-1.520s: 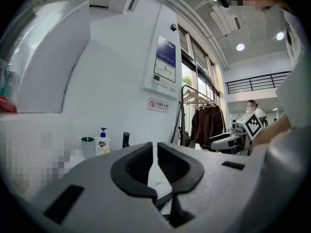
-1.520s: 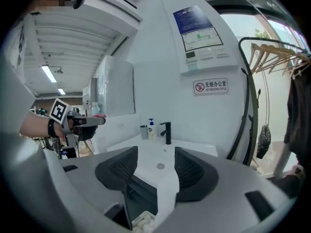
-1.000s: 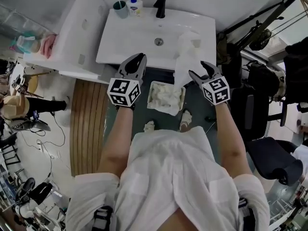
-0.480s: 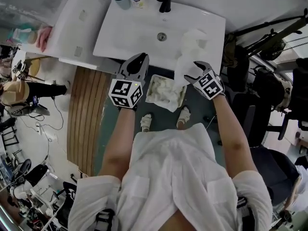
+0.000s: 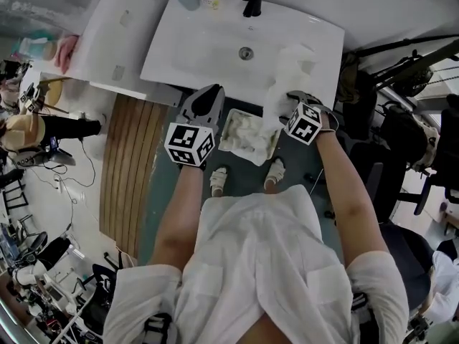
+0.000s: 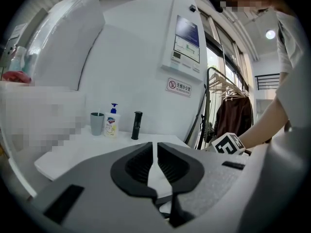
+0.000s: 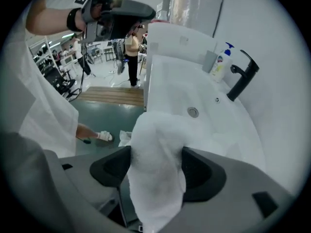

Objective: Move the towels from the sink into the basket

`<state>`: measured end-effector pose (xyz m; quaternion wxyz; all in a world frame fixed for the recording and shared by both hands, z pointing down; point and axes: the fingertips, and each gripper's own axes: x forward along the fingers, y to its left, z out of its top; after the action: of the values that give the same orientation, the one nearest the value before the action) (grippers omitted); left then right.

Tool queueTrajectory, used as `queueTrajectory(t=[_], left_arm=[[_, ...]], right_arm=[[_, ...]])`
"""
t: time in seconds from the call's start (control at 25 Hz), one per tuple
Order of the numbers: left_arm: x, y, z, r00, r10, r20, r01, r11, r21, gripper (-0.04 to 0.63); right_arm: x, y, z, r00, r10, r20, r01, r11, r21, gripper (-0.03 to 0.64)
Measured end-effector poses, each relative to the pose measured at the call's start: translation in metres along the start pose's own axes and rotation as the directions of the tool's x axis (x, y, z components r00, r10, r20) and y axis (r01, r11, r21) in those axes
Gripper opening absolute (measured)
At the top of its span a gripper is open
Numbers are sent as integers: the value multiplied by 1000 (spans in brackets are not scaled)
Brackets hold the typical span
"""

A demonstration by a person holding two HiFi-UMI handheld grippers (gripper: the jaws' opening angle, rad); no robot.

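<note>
The step in hand is dropping a towel (image 7: 156, 144) into the basket (image 5: 224, 133) on the floor below the sink (image 5: 208, 49). The right gripper (image 5: 292, 104) points steeply down beside the basket. Its jaws have just been opening and now stand wide, with the towel bunched between them and brushing both pads. The towel's far end appears to trail up over the sink's front edge. Letting go here probably leaves that end hanging on the rim, so it is better to carry the bundle over the basket's middle first. A small shake should free cloth clinging to the pads. The basket already holds white towels, so the new one should land on top. The left gripper (image 6: 155, 154) hangs nearby, jaws together and empty, clear of the drop.
</note>
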<state>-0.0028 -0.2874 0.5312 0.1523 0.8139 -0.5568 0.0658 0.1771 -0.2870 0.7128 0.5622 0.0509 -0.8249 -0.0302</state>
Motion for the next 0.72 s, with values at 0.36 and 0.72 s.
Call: queueTrajectory(t=[0.36,0.72], left_arm=[[-10,8,0,1000,-10,8,10,1000,-2,37],[-27,18,4,999,-38,15,38,999,7,37]], right_arm=[[-1,1,-2,993,-79,-88,79,997,-9,241],[-11,10,-3,984,-137,-113,148,984,96,98]])
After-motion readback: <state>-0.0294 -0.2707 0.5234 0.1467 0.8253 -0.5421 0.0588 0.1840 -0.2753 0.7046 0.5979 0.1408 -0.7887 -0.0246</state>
